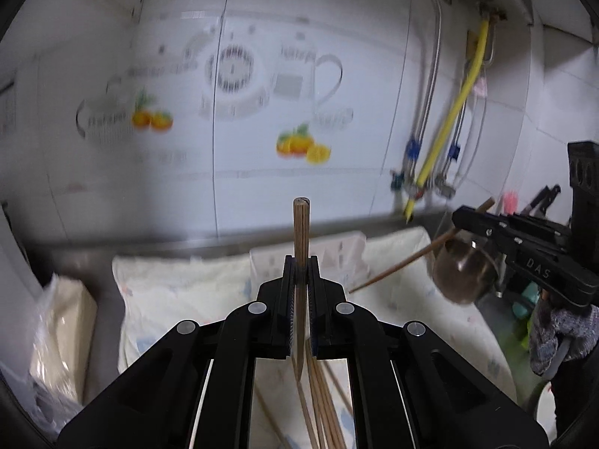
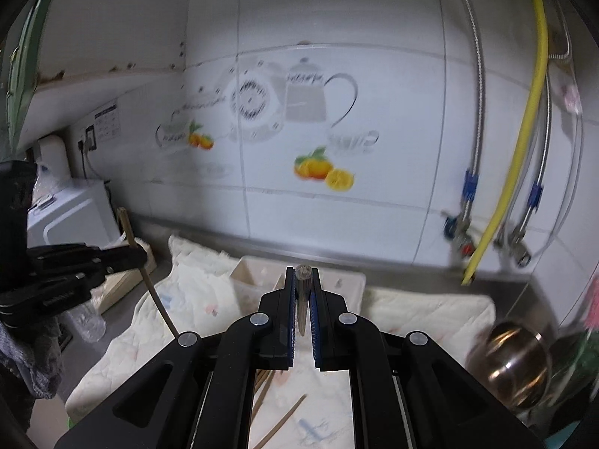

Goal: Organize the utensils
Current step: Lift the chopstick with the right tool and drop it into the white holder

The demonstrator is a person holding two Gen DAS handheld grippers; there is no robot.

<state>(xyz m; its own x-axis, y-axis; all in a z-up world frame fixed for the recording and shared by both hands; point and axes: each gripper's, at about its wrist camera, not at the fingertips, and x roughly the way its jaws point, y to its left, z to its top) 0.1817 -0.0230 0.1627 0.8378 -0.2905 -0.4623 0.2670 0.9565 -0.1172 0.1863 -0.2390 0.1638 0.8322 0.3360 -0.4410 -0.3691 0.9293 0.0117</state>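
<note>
So I'm holding one chopstick (image 1: 300,239) pinched upright in the left hand-held gripper (image 1: 300,265), and the right hand-held gripper (image 2: 302,280) is clamping a second chopstick (image 2: 302,292) the same way, both lifted above the cloth (image 1: 179,299) on the desk. I'd say I'm only partway through, since a bunch of loose chopsticks (image 1: 322,404) are lying on the cloth below, and the white organizer tray (image 2: 254,280) at the back is waiting for them.
</note>
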